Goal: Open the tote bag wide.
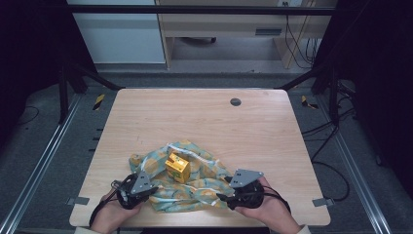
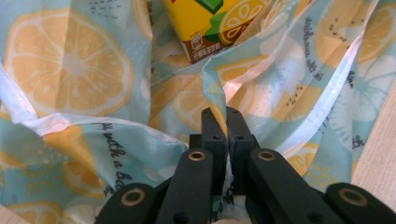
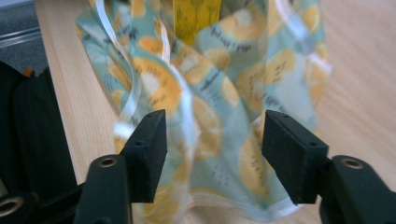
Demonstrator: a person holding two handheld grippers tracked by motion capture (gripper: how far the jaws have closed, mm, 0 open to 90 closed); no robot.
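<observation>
A light-blue cloth printed with orange slices and edged in white lies crumpled near the table's front edge. A small yellow drink carton stands on its middle. My left gripper is at the cloth's left side, shut on a fold of the cloth, with the yellow carton just beyond. My right gripper is at the cloth's right side, open, its jaws standing either side of the cloth. The carton shows at the top of the right gripper view.
The wooden table has a dark round grommet near its far edge. Bare wood stretches behind and beside the cloth. Black frame legs and cables stand on the floor around the table.
</observation>
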